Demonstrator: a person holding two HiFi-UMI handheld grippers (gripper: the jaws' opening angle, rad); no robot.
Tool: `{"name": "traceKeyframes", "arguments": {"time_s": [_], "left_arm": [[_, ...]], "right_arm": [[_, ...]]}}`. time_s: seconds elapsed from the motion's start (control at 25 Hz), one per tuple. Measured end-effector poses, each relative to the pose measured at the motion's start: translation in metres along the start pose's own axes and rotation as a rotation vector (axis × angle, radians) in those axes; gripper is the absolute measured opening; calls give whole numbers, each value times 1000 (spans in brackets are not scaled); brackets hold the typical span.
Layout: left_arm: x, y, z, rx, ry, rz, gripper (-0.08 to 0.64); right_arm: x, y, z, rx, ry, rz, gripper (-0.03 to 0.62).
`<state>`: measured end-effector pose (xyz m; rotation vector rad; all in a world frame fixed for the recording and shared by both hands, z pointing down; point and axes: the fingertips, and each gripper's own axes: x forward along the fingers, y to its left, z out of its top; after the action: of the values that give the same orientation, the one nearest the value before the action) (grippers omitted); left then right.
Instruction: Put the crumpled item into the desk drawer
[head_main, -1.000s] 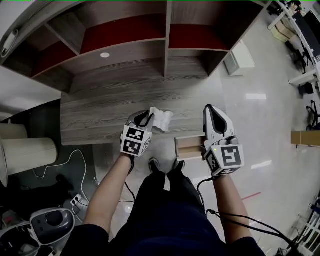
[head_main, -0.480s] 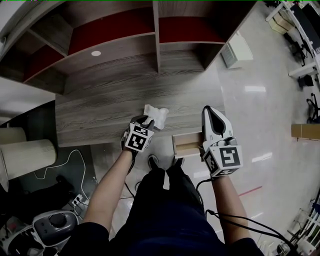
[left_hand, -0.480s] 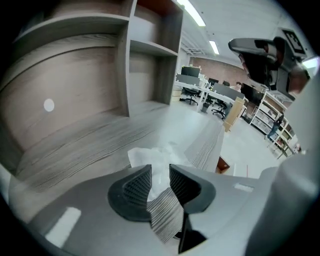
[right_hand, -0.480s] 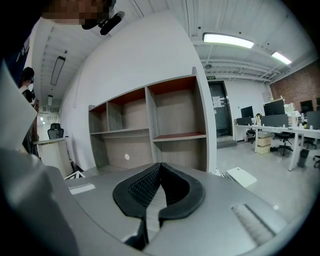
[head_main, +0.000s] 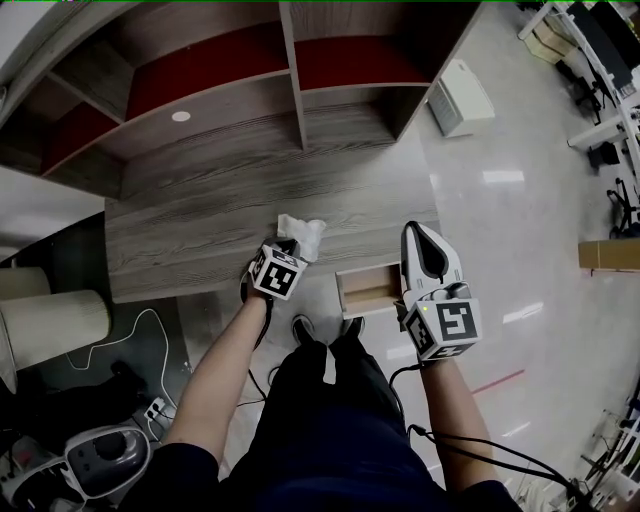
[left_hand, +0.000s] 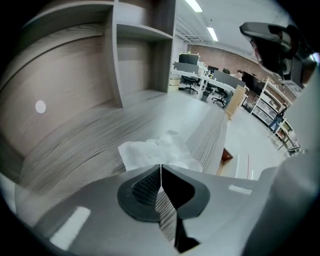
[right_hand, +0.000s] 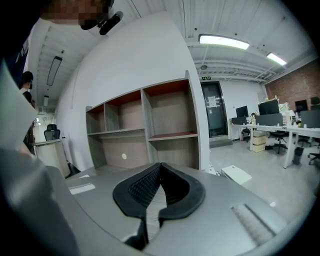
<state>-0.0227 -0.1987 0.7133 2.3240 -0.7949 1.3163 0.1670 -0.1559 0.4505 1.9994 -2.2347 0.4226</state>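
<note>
A crumpled white paper (head_main: 300, 230) lies near the front right of the wooden desk (head_main: 190, 235). My left gripper (head_main: 288, 248) is right at its near edge. In the left gripper view the jaws meet at the paper (left_hand: 152, 150), so the left gripper (left_hand: 161, 167) is shut on the edge of it. The open drawer (head_main: 368, 290) sticks out under the desk's front edge, pale wood inside and nothing in it. My right gripper (head_main: 420, 235) hovers beside the drawer's right end. In its own view the right gripper (right_hand: 160, 167) is shut with nothing in it, facing the shelves.
A shelf unit (head_main: 290, 80) with red-backed compartments stands along the back of the desk. A white box (head_main: 460, 95) sits on the floor at the right. A cream cylinder (head_main: 50, 325) and cables are at the left. The person's legs (head_main: 320, 380) stand before the drawer.
The left gripper has moved in onto the paper's near edge and its jaws have shut there. The right gripper has stayed beside the open drawer.
</note>
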Motion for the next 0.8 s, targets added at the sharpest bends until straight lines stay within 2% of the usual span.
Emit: {"name": "traceKeyframes", "arguments": {"time_s": [0.16,0.56,0.8], "left_arm": [[-7,-8,6,0,-20,-15,5],[-30,-41,34,71,-118,-49,5],[-30,-83,44,176,-143,-113,5]], "right_arm": [[-5,-3,4,3,-9,-5,6],[-13,1,13,-6,-28,3,6],[-31,-16,11,5,-36,-36,6]]}}
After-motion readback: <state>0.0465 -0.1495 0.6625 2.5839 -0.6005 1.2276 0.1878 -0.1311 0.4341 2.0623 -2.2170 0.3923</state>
